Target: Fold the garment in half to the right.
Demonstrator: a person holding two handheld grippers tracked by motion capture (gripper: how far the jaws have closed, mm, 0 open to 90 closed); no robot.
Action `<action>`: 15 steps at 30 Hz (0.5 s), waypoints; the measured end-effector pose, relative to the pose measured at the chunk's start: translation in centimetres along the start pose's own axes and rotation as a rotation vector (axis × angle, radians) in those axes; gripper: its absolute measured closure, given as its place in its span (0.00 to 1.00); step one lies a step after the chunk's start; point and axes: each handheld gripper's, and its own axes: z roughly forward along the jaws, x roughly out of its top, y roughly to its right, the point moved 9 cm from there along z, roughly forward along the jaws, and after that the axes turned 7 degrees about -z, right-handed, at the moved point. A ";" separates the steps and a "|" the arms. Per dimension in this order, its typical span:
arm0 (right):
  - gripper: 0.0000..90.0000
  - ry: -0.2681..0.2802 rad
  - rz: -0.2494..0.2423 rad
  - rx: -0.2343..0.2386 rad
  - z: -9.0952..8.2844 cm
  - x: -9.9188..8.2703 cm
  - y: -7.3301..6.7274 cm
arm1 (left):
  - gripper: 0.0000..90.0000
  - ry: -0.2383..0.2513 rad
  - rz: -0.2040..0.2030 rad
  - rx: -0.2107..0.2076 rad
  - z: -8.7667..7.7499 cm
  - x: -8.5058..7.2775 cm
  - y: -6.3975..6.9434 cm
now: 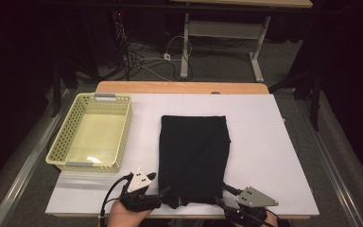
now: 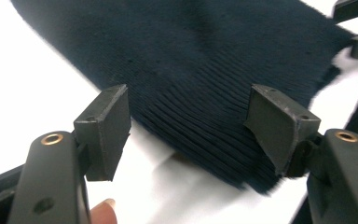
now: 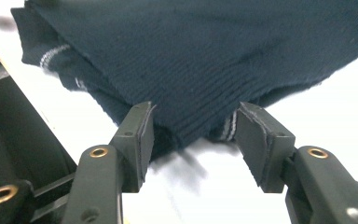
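A folded dark knit garment [image 1: 194,158] is laid flat on the white counter [image 1: 264,156], beside a yellow basket [image 1: 61,142]. Its near hem is framed by the left gripper [image 2: 189,128] and right gripper [image 3: 193,135]. Both pairs of jaws are held apart, with the hem's edge between them and no pad pressed on it.

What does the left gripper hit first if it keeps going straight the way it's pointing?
Most likely the dark knit garment: its ribbed hem lies on the white table right ahead of the left gripper, whose jaws stand open with the hem corner between them, not pinched. Depth is hard to judge.

dark navy ribbed knit cloth [image 1: 194,153] — soft, matt; perforated pale yellow plastic basket [image 1: 59,142] — faintly glossy; white worktop [image 1: 264,156] smooth, wood-edged.
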 end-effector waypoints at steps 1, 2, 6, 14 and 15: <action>0.54 -0.006 0.000 0.000 0.1 -0.2 0.0 | 0.34 0.002 -0.005 -0.007 0.0 -0.2 0.1; 0.54 -0.009 -0.001 0.000 0.1 -0.3 0.1 | 0.34 -0.005 -0.007 -0.009 0.1 -0.4 0.1; 0.54 -0.015 0.003 0.002 0.3 -0.6 0.2 | 0.34 -0.029 -0.012 -0.007 0.7 -0.9 -0.1; 0.46 -0.005 -0.005 0.011 0.5 -0.8 0.3 | 0.34 -0.081 -0.057 -0.019 1.2 -2.4 -0.5; 0.44 0.003 -0.008 0.011 0.5 -0.8 0.4 | 0.34 -0.085 -0.059 -0.025 1.2 -2.5 -0.4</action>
